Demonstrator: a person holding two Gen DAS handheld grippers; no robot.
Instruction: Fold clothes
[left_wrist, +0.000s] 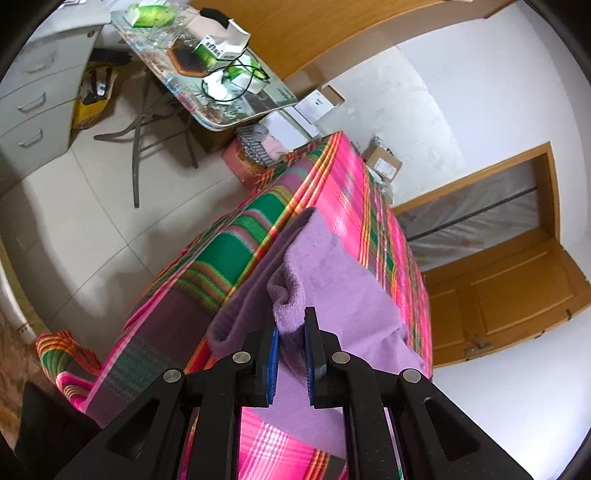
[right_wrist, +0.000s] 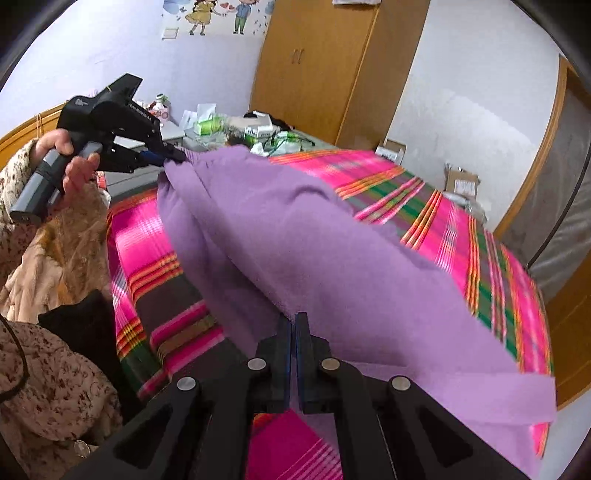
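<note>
A purple fleece garment is stretched above a bed with a pink, green and orange striped cover. My left gripper is shut on a bunched edge of the purple garment, the cloth pinched between its blue pads. In the right wrist view the left gripper shows at the upper left in a person's hand, gripping the garment's far corner. My right gripper is shut on the near edge of the garment, its pads pressed together with the cloth running out from between them.
A folding table with boxes, cables and green packets stands beyond the bed, with grey drawers to its left. Cardboard boxes lie by the wall. A wooden wardrobe and door flank the bed. A patterned sleeve is at left.
</note>
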